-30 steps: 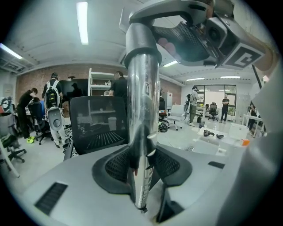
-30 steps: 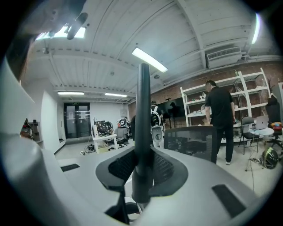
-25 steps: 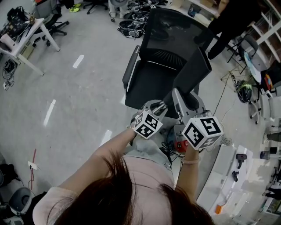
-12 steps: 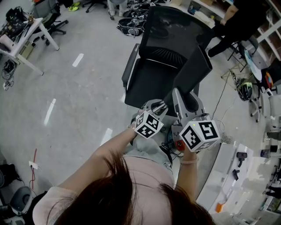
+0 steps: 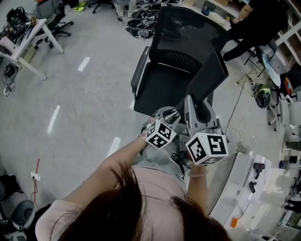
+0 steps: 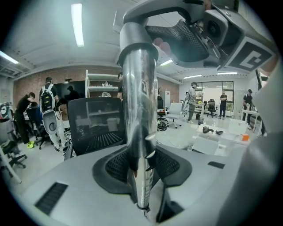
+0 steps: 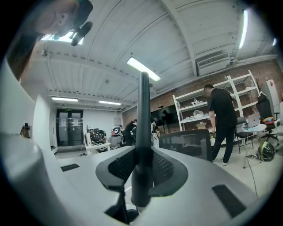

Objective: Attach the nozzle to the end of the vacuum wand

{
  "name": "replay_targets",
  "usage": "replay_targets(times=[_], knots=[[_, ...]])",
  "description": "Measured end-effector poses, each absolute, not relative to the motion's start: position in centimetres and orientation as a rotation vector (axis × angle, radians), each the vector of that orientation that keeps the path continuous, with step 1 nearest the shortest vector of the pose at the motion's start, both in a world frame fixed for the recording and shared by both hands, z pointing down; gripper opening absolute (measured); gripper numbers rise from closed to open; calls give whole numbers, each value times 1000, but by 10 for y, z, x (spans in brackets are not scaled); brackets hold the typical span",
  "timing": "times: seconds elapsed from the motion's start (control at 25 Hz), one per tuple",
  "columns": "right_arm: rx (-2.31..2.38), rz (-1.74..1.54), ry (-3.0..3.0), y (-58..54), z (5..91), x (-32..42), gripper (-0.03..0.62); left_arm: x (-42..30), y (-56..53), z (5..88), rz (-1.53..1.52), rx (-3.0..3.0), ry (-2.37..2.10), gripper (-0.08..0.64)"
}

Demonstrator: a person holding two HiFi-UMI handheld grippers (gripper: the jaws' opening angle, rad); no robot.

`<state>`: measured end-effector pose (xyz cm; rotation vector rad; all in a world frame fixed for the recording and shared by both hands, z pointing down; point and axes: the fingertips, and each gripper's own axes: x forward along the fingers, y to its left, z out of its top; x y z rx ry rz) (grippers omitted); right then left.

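Observation:
The vacuum wand (image 6: 139, 110), a shiny metal tube, stands upright between the mesh pads of my left gripper (image 6: 141, 165), which is shut on it. Its top runs up to a grey curved part (image 6: 150, 11) beside the right gripper's marker cube (image 6: 252, 48). The nozzle (image 7: 143, 132), dark, slim and flat, rises between the pads of my right gripper (image 7: 141, 170), which is shut on it. In the head view both grippers (image 5: 164, 115) (image 5: 200, 113) are close together in front of the person's body. There the nozzle (image 5: 208, 77) looms large above them, next to the wand (image 5: 172, 114).
A black mesh office chair (image 5: 164, 70) stands right behind the grippers. A person in black (image 5: 254, 21) stands by shelves at the upper right. A white table (image 5: 242, 188) with small items is at the lower right, a desk (image 5: 23, 44) at the upper left.
The right gripper has tilted: its marker cube has swung left and down, closer to the left gripper's cube. The left gripper and wand have stayed put.

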<state>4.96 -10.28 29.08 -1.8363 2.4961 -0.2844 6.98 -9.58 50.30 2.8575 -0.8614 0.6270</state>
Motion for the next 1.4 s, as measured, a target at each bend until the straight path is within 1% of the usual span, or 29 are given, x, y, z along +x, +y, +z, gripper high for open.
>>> replay_targets(times=[0.4,0.96,1.4], knots=[[-1634,-310,2595,-92,289,48,107,71,-86,501,597,2889,-788,148],[-1625,-246,2653,-78,287,39,108,66,-76,496,565,2914,-772,149],[-1593,-261,2641,-68,284,30,110,56,-69,494,566,2917,-782,149]])
